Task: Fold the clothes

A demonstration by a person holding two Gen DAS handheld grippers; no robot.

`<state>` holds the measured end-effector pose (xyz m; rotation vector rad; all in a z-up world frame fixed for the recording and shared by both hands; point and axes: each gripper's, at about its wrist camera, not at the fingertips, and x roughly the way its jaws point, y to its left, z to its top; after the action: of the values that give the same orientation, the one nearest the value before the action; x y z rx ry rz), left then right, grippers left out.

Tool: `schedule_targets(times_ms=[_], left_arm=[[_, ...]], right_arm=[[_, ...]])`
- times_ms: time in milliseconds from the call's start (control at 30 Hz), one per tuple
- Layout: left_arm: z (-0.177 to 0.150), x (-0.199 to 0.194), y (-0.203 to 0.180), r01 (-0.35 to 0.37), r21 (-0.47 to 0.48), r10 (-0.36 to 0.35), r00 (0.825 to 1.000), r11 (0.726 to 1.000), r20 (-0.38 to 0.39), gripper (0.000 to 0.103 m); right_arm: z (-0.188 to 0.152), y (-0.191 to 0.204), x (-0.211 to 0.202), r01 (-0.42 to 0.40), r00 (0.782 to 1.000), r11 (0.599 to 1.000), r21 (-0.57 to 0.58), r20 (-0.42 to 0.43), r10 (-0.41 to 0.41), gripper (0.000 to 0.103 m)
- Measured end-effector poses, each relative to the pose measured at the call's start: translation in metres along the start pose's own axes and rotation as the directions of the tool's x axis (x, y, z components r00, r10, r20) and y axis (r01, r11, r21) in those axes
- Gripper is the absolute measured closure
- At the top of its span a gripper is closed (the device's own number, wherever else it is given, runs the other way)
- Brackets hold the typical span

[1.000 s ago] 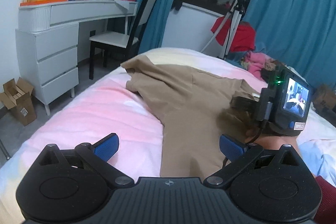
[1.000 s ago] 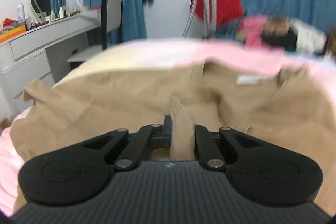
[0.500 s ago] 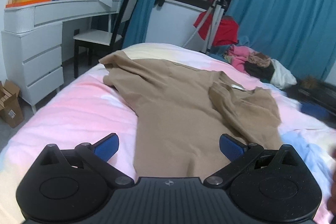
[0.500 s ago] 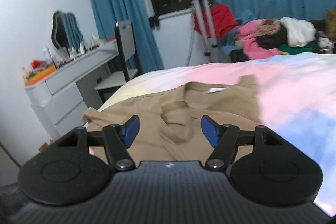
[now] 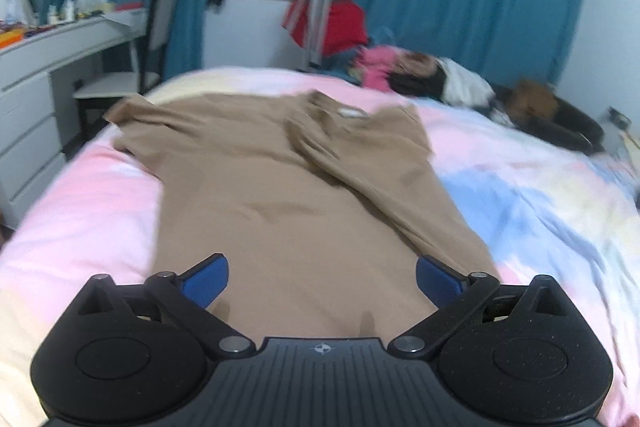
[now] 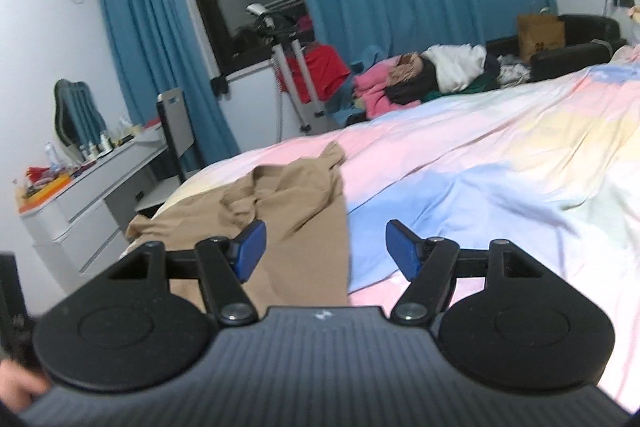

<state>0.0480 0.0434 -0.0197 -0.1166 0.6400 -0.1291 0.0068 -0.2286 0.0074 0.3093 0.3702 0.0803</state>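
Nearest, the left claw [image 5: 320, 281] hangs spread wide over the hem of the tan, soft knit long-sleeved shirt [image 5: 280, 195], holding nothing. The right claw [image 6: 323, 247] is just as wide and empty, over the shirt's right edge. The shirt lies flat on the pink-and-blue pastel bedspread [image 5: 520, 195], its right sleeve folded across the body. It looks light and limp, likely to sag and slide; the far left sleeve [image 5: 132, 115] seems the place to pinch.
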Motion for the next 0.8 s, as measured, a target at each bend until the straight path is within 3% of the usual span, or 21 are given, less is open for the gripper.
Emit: schedule_targets(times_ms=[167, 367, 567, 633, 733, 767, 800], left_arm=[[-0.018, -0.007, -0.035, 0.142, 0.019, -0.141, 0.989, 0.99, -0.048, 0.014], [-0.032, 0.0, -0.08, 0.307, -0.086, -0.317, 0.939, 0.948, -0.135, 0.023], [-0.047, 0.033, -0.117, 0.359, -0.185, -0.396, 0.887, 0.915, -0.239, 0.042], [-0.054, 0.043, -0.129, 0.348, -0.146, -0.376, 0.89, 0.926, -0.26, 0.049], [-0.062, 0.054, -0.141, 0.329, -0.086, -0.34, 0.901, 0.94, -0.268, 0.075], [-0.064, 0.056, -0.142, 0.327, -0.079, -0.336, 0.903, 0.942, -0.268, 0.093], [-0.065, 0.057, -0.139, 0.328, -0.094, -0.341, 0.902, 0.94, -0.265, 0.1]], right_arm=[[0.009, -0.017, -0.013, 0.011, 0.998, 0.999, 0.032, 0.068, -0.014, 0.034], [0.015, -0.052, -0.017, 0.032, 0.996, 0.991, 0.129, 0.076, -0.042, 0.034], [0.012, -0.073, -0.006, 0.05, 0.997, 0.983, 0.175, 0.056, -0.061, 0.034], [0.01, -0.077, -0.002, 0.049, 0.997, 0.983, 0.177, 0.046, -0.058, 0.034], [0.006, -0.079, 0.005, 0.048, 0.999, 0.981, 0.19, 0.016, -0.052, 0.034], [0.006, -0.08, 0.006, 0.049, 0.999, 0.98, 0.191, 0.009, -0.052, 0.034], [0.005, -0.08, 0.007, 0.051, 0.999, 0.98, 0.193, 0.002, -0.052, 0.034]])
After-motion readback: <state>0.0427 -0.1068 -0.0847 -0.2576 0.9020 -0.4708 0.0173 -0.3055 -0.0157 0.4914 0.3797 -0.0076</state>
